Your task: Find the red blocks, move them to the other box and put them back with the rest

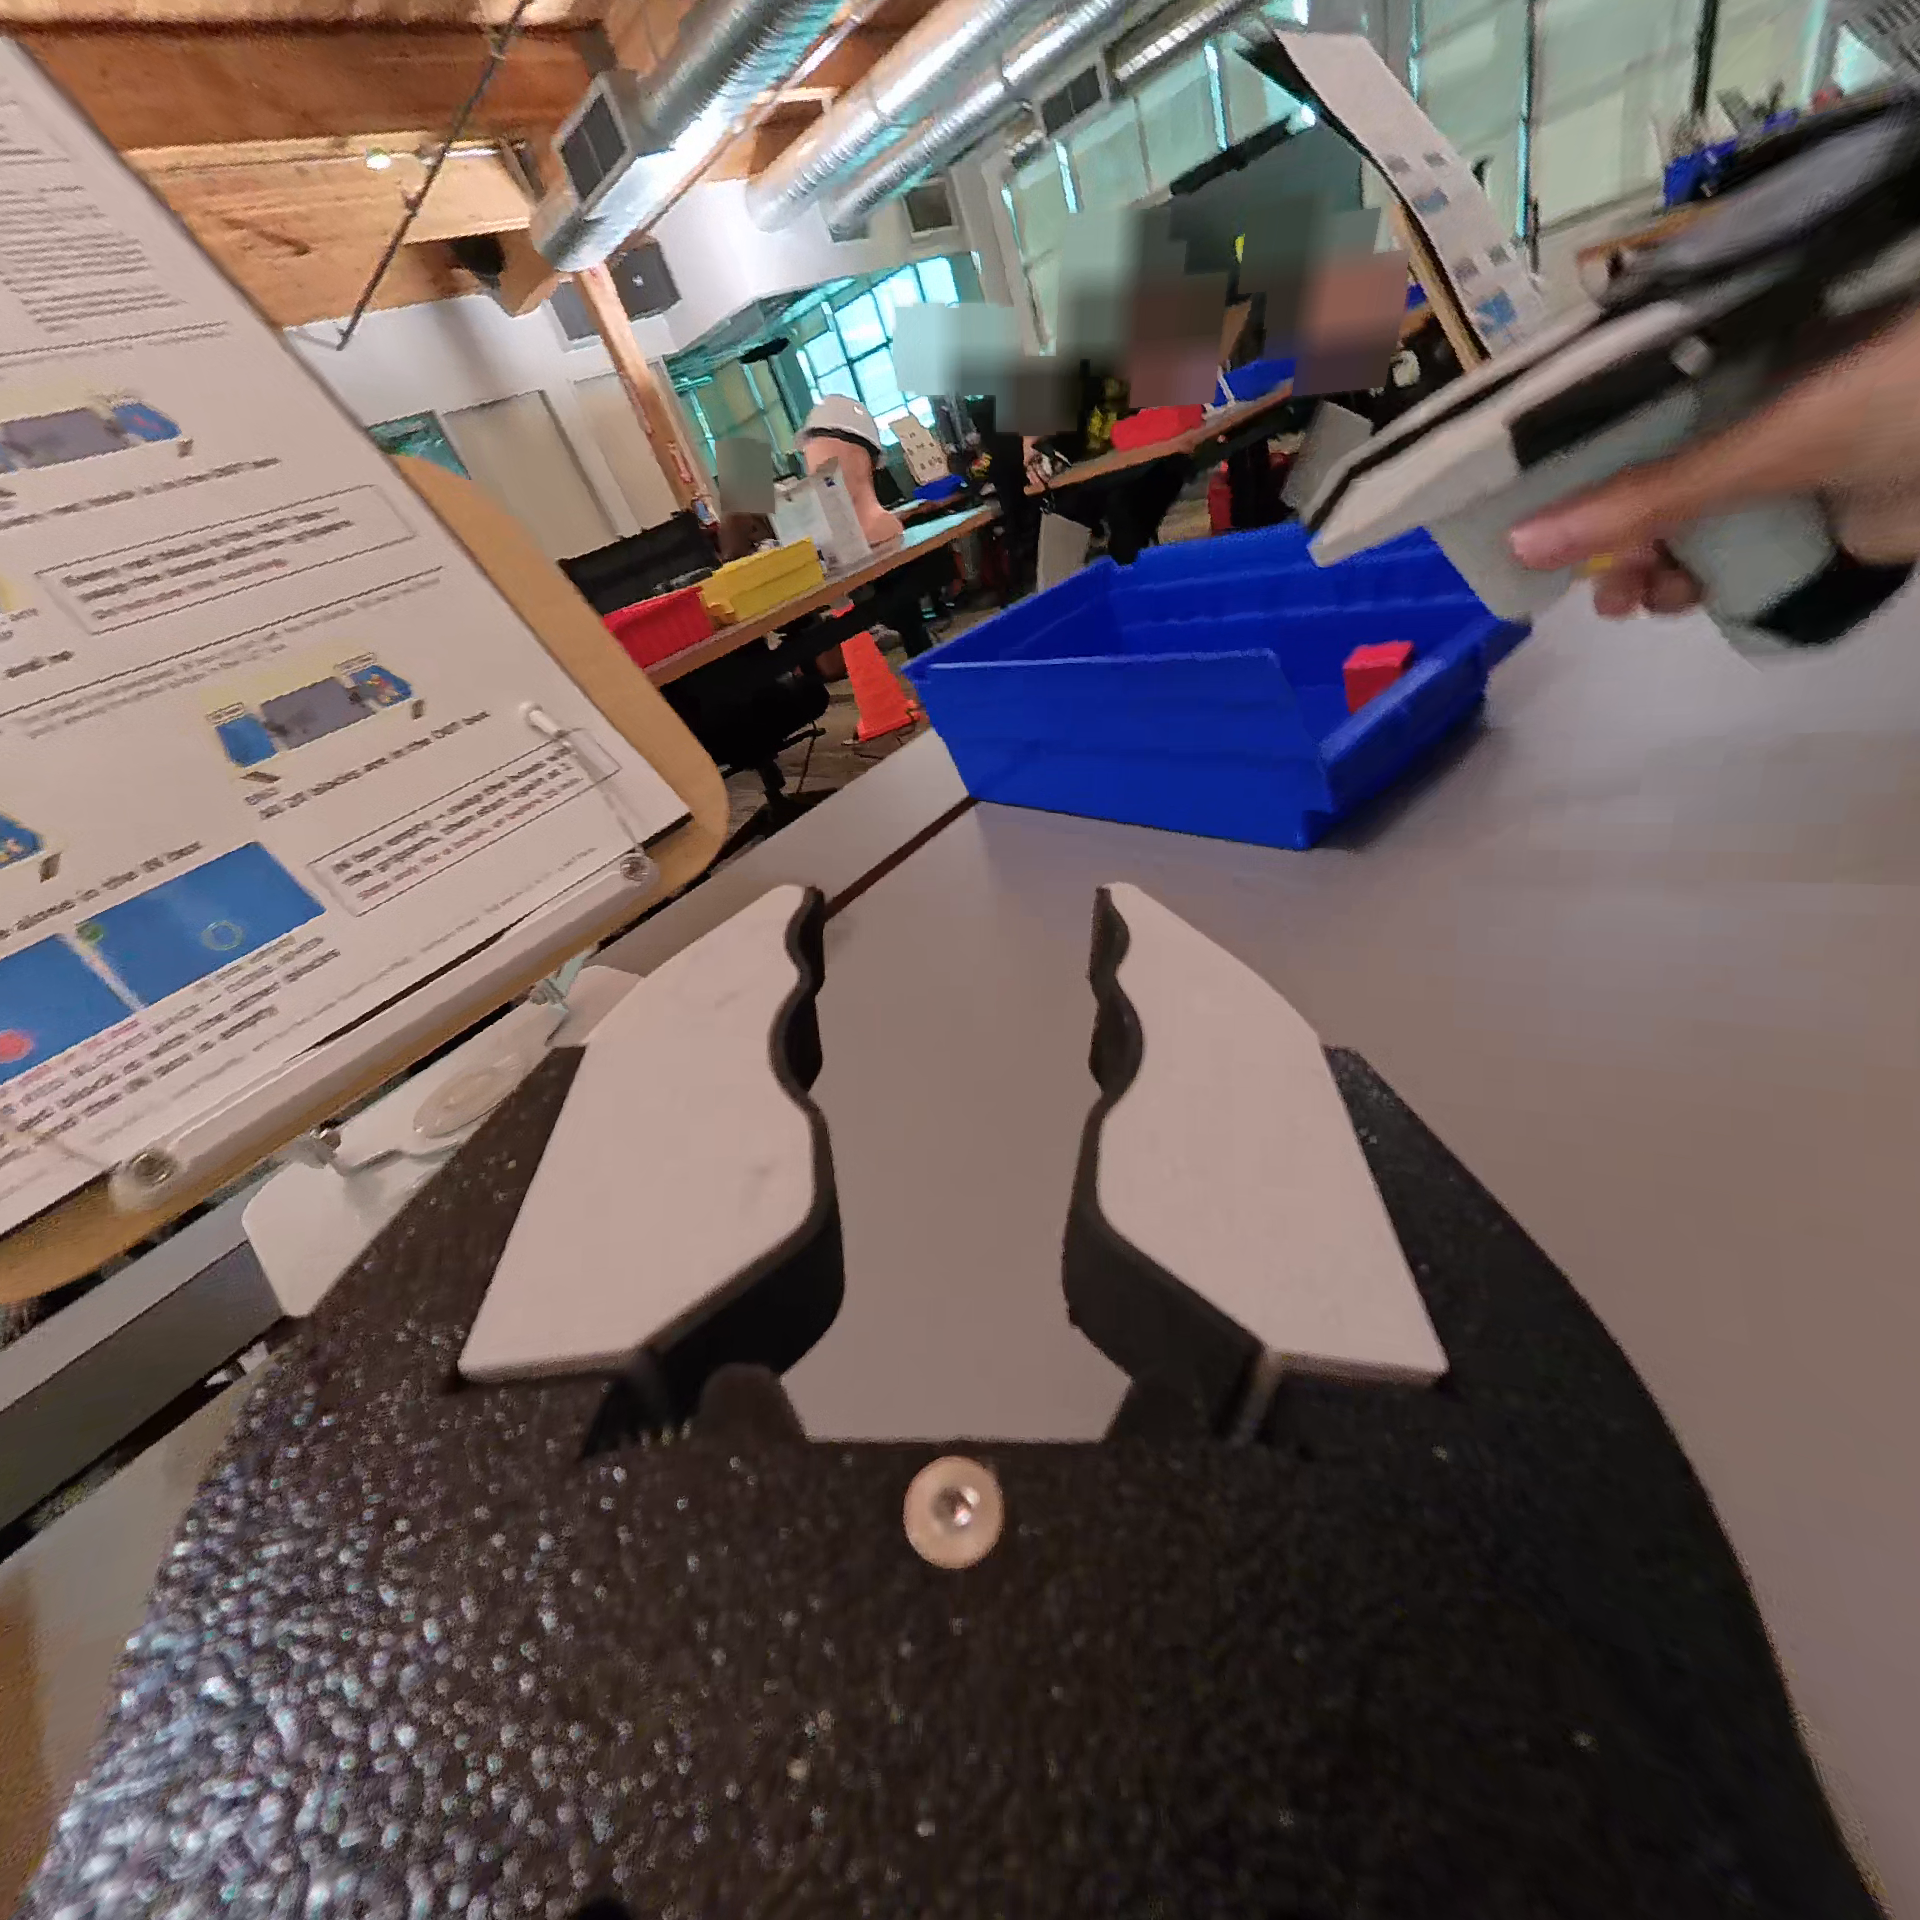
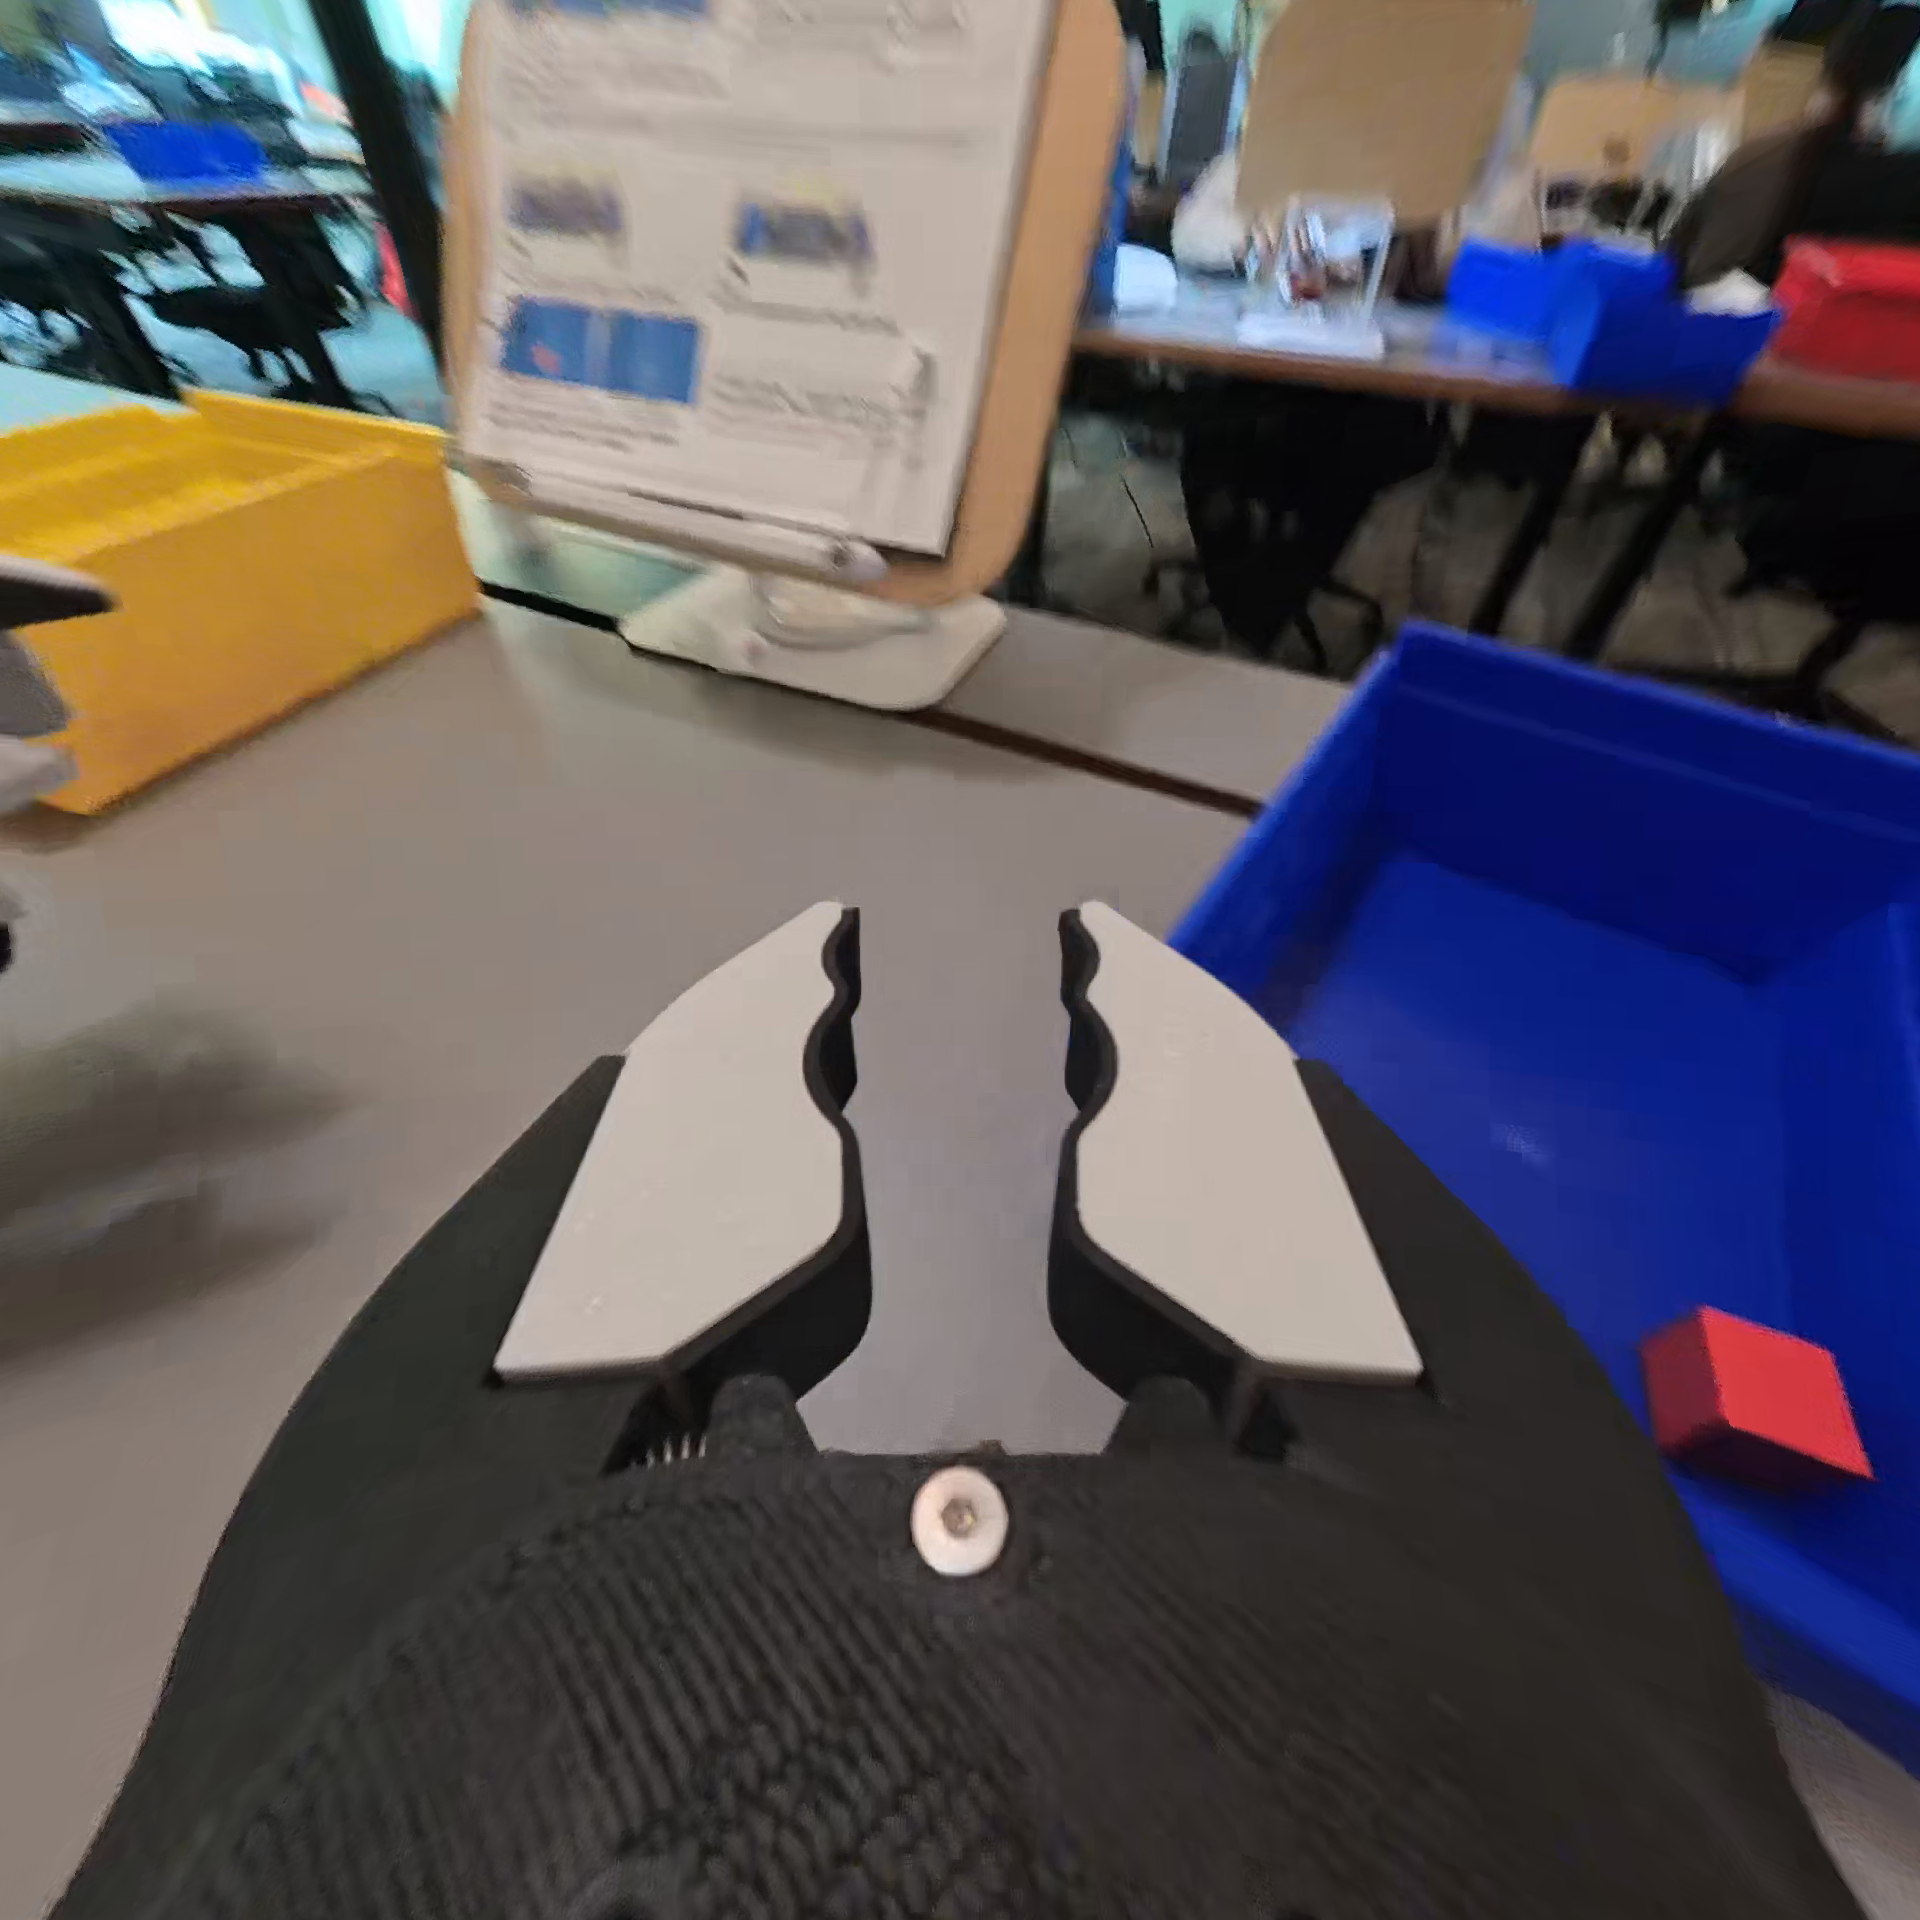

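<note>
The grey counter (image 2: 520,935) carries a blue box (image 2: 1558,1039) near its far edge and a yellow box (image 2: 239,582). One red block (image 2: 1756,1397) lies in the blue box's corner. Both the left claw (image 1: 956,914) and right claw (image 2: 958,935) hang released, bare, above the counter.

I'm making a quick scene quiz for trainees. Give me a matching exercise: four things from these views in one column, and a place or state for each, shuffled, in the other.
1. red block
2. yellow bin
3. right gripper
4. instruction board

a. open, nothing between its fingers
b. propped on a white stand
c. lying inside the blue bin
d. on the grey table, far left in the right wrist view

Pairs: 1-c, 2-d, 3-a, 4-b
</note>
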Action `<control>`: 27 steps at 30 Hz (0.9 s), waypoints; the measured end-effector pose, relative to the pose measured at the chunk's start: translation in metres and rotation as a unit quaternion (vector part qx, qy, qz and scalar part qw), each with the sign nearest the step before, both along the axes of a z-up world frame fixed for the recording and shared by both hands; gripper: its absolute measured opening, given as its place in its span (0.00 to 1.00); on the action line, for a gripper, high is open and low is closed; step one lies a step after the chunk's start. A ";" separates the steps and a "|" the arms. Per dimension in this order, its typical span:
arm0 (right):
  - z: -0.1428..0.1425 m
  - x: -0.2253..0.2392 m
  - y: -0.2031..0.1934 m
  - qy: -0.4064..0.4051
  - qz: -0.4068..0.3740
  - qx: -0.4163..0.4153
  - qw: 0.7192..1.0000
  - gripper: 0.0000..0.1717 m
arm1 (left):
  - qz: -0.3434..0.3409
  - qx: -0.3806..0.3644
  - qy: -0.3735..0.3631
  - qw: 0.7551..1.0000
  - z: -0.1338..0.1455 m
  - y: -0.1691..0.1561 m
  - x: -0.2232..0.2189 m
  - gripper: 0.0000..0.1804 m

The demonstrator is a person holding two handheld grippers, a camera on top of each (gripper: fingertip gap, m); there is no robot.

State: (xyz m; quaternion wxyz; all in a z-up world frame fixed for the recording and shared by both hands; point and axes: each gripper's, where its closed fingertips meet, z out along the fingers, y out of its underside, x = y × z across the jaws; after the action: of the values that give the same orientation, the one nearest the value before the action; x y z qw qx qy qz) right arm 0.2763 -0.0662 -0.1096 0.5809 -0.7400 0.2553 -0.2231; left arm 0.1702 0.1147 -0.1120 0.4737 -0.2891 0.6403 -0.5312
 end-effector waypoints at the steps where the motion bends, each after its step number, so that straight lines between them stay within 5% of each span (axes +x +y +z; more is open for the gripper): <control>1: 0.005 -0.008 0.006 -0.021 0.010 0.011 1.000 0.22 | 0.010 -0.024 -0.001 1.000 0.010 0.010 -0.002 0.27; 6: 0.009 -0.025 0.020 -0.074 0.032 -0.003 0.997 0.22 | 0.118 -0.109 0.021 0.987 0.059 0.102 -0.018 0.23; 10: 0.009 -0.022 0.022 -0.073 0.042 0.047 0.995 0.24 | 0.218 -0.069 0.100 0.968 0.067 0.207 -0.021 0.23; 16: 0.001 -0.020 0.031 -0.058 0.077 0.053 0.994 0.37 | 0.240 -0.017 0.322 0.916 0.010 0.316 0.014 0.25; 23: 0.000 -0.017 0.027 -0.079 0.073 0.046 0.993 0.41 | 0.222 0.077 0.445 0.864 -0.062 0.372 0.068 0.24; 27: 0.001 -0.014 0.023 -0.064 0.072 0.078 0.992 0.40 | 0.191 0.110 0.483 0.848 -0.091 0.374 0.085 0.22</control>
State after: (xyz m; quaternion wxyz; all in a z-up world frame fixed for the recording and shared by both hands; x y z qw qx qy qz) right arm 0.2619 -0.0436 -0.1082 0.6663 -0.6932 0.1800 -0.2075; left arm 0.2555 0.4889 -0.2033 0.2255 -0.5713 0.7747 -0.1501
